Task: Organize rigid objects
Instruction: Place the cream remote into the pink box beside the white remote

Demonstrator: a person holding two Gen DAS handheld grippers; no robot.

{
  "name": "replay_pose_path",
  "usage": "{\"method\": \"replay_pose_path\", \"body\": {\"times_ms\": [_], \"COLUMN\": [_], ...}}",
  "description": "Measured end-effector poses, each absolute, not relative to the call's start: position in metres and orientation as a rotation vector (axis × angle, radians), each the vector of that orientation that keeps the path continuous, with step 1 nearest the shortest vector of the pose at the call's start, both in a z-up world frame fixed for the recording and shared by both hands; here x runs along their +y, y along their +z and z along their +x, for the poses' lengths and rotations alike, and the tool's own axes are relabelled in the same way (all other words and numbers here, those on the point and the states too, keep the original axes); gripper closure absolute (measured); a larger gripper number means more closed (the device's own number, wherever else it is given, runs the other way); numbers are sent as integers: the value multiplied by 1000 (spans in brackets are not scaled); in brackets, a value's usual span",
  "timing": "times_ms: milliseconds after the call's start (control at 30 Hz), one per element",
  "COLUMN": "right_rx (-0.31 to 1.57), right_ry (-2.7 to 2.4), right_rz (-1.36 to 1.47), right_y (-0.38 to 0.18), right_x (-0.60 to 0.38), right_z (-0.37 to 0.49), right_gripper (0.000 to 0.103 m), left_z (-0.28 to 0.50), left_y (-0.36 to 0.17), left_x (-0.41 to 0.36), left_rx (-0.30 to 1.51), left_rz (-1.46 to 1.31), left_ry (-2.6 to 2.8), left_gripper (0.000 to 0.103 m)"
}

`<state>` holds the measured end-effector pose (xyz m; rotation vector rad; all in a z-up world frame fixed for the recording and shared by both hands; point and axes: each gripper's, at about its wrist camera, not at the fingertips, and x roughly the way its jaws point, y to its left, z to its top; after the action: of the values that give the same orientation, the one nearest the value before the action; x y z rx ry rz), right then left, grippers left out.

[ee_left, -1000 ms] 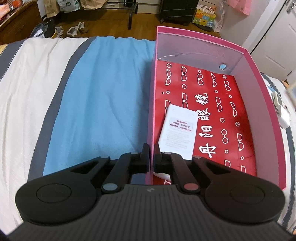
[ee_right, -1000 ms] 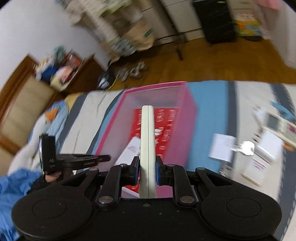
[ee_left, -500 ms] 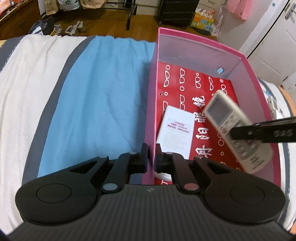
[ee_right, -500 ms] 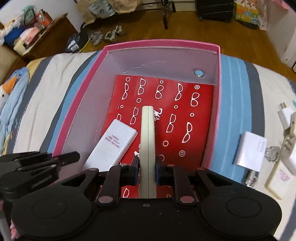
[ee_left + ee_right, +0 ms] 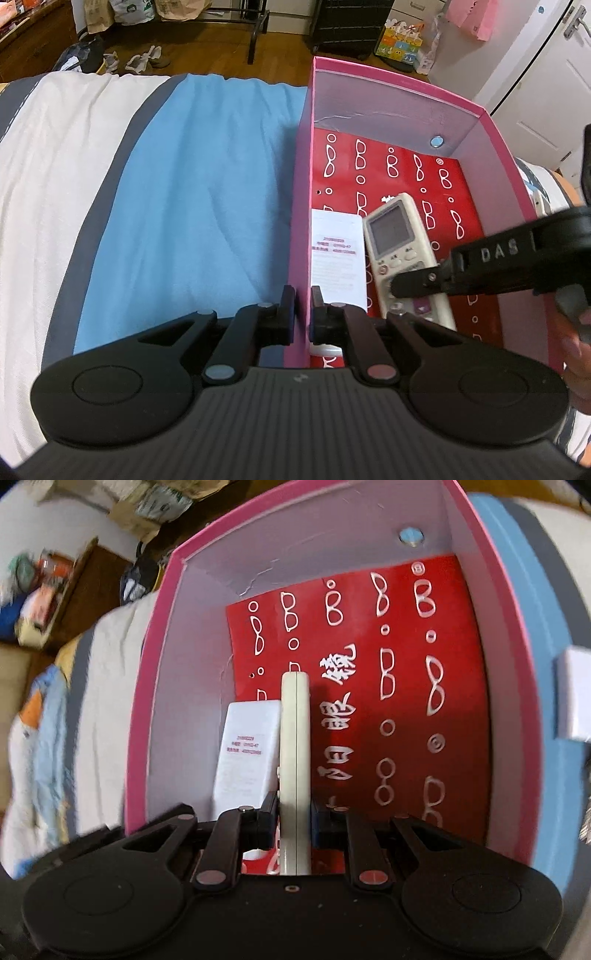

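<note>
On the bed, largest item first:
Bedspread (image 5: 192, 192): lying blue, grey and white under everything.
Pink box (image 5: 300, 206): sitting open on the bedspread, red printed floor showing.
Left gripper (image 5: 303, 314): pinching the box's left wall, jaws almost together.
Right gripper (image 5: 295, 819): gripping the remote control (image 5: 400, 251) edge-on, inside the box.
White packet (image 5: 247, 757): lying flat just left of the remote.
</note>
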<state>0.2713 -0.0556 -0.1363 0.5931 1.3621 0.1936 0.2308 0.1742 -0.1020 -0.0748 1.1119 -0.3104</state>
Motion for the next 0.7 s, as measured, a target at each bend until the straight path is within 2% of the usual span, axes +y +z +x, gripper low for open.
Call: {"method": "replay_pose_path", "body": {"times_ms": [200,433,567,700], "right_rx": [1352,1339,1330,1330], "right_ry": [211,194,195,207], "right_rz": [646,451,549,505], "right_y": [-135,-125,-132,-133], "right_x": [-57,-43,-51,-45], "right_z": [269,265,263,262], "right_gripper": [79,78,75,74], "left_z": [230,230,230,229], "left_y": [-102,-102,-101,-100], "left_x": [174,172,173,172], "left_rx": [1111,1106,1105,1103], "left_rz": [-78,-72,-79,-73], "left_ry": [-305,-297,-299,-293], "left_gripper": [97,97,97,97]}}
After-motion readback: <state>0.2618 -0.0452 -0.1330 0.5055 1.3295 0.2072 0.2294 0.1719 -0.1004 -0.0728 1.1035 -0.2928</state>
